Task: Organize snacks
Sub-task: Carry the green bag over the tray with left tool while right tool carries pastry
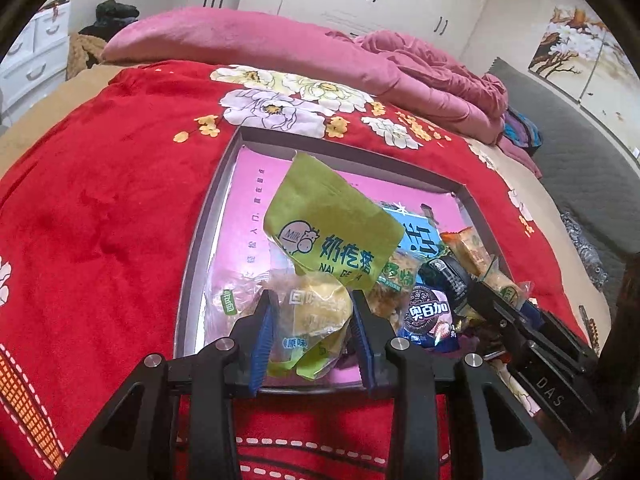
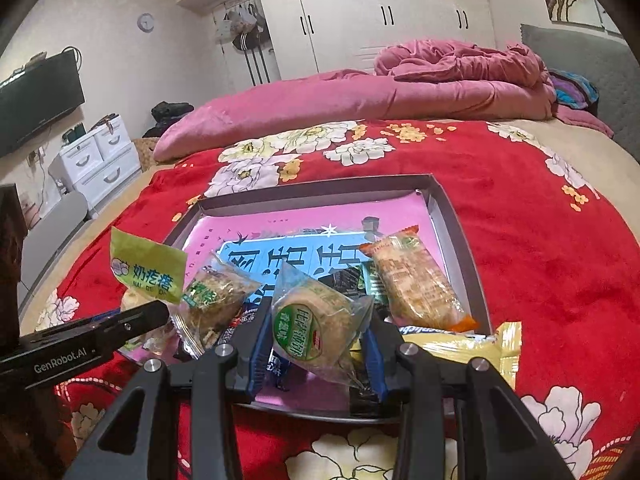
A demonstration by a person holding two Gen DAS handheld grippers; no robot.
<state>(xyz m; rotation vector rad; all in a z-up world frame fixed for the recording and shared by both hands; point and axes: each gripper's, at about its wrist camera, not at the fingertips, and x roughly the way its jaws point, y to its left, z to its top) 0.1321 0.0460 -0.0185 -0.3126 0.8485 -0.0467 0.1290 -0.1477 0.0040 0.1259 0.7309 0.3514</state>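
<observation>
From the left wrist view, the left tongs (image 1: 312, 316) sit low in the frame, nearly closed, pinching a green milk-curd snack packet (image 1: 332, 232) whose top stands up mid-frame over the shallow box (image 1: 200, 240). The box lies on a red flowered blanket (image 1: 100, 220) on the bed. An Oreo pack (image 1: 428, 316) lies just right of the tongs, among other snacks.

From the right wrist view, the right tongs (image 2: 316, 332) at lower centre clamp a clear-wrapped round cake with a green label (image 2: 316, 324). An orange-ended biscuit pack (image 2: 416, 284) lies in the box at right; a yellow packet (image 2: 500, 348) rests over its near rim.
</observation>
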